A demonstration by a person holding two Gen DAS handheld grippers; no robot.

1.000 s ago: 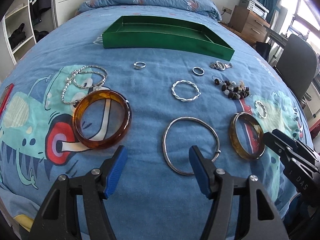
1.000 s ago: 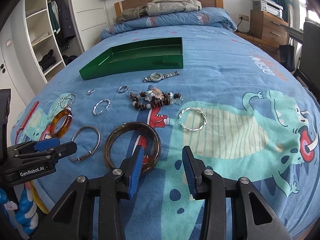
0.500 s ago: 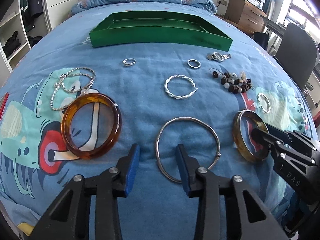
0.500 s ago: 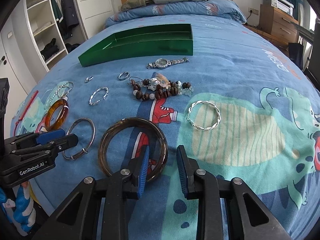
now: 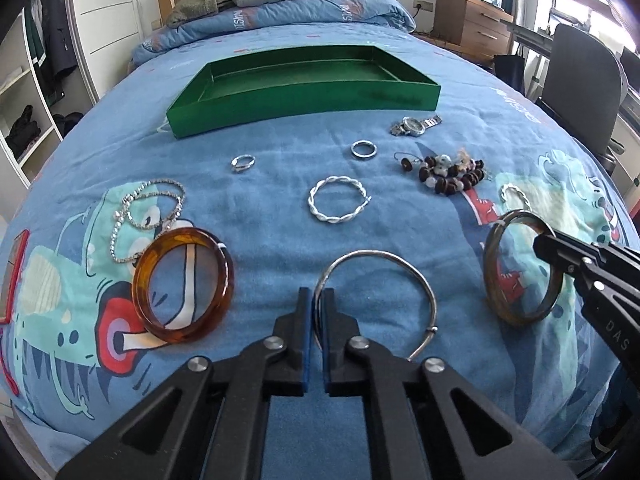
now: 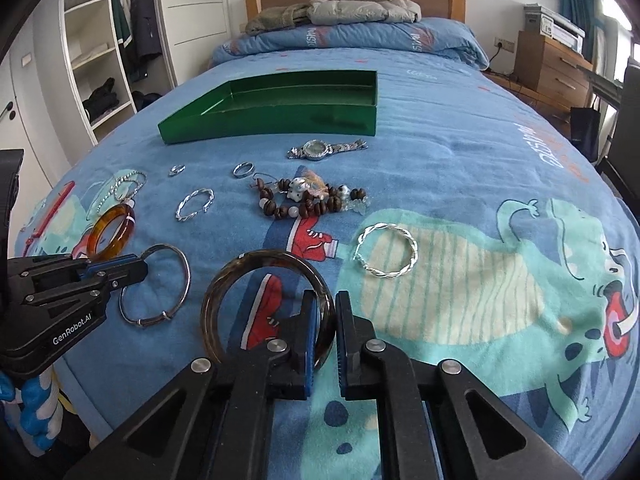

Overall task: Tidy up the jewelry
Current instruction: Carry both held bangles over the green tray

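Now the left gripper (image 5: 316,300) is clamped on the near-left rim of the silver bangle (image 5: 416,280), its blue pads (image 5: 305,320) closed tight on the thin wire; the bangle's far side looks tipped up off the bed (image 5: 280,152). In the right wrist view the right gripper (image 6: 325,308) is closed on the dark bangle (image 6: 236,276), gripping its rim at about 4 o'clock, with the ring tilted up from the cover.

From the left camera, the amber bangle (image 5: 182,284) lies flat at 9 o'clock of the silver bangle, just beside it, and a bead chain (image 5: 148,208) touches its far-left edge. At 12 o'clock of the silver bangle lies a twisted bracelet (image 5: 338,205); beyond it are two small rings (image 5: 363,149), well apart, one at 11 o'clock (image 5: 242,162). A wooden-bead bracelet (image 5: 448,176) lies at 1 o'clock, with a watch (image 5: 414,125) past it. In the right wrist view a second twisted bracelet (image 6: 386,254) lies at 2 o'clock of the dark bangle.

Farthest out, at 12 o'clock, the green tray (image 5: 304,110) sits on the bed, holding nothing visible, near the watch.
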